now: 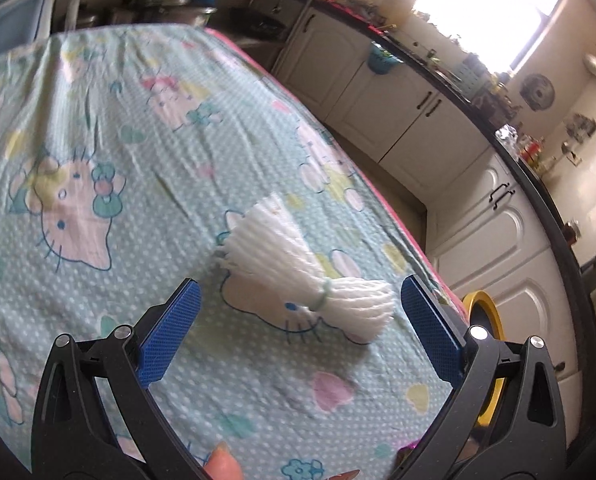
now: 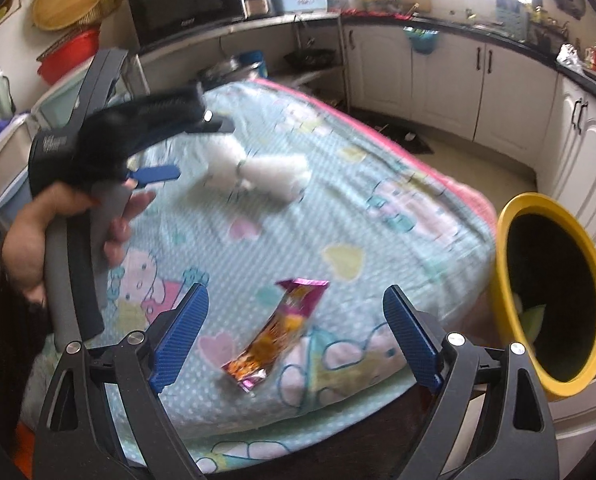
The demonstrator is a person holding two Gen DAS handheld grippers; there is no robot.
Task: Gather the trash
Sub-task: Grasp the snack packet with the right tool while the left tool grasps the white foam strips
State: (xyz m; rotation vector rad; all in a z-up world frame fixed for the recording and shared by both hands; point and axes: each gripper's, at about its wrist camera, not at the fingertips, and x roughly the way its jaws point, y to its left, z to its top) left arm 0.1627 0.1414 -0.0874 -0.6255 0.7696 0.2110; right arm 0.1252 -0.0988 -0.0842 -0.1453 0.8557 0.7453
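Note:
A white foam net sleeve (image 1: 298,276), cinched by a pale green band, lies on the table's cartoon-print cloth (image 1: 109,128). My left gripper (image 1: 298,292) hovers just above it, open, with the blue pads either side and not touching. In the right wrist view the same sleeve (image 2: 257,170) shows under the left gripper (image 2: 177,152), which a hand holds. A shiny pink and orange snack wrapper (image 2: 277,330) lies near the cloth's front edge, and my right gripper (image 2: 298,300) stands open over it, pads apart from it.
A yellow-rimmed bin (image 2: 554,292) with a dark inside stands off the table's right edge, something pale at its bottom. White cabinets (image 2: 450,80) and a cluttered dark counter run along the back and right. A microwave (image 2: 185,4) sits at the back left.

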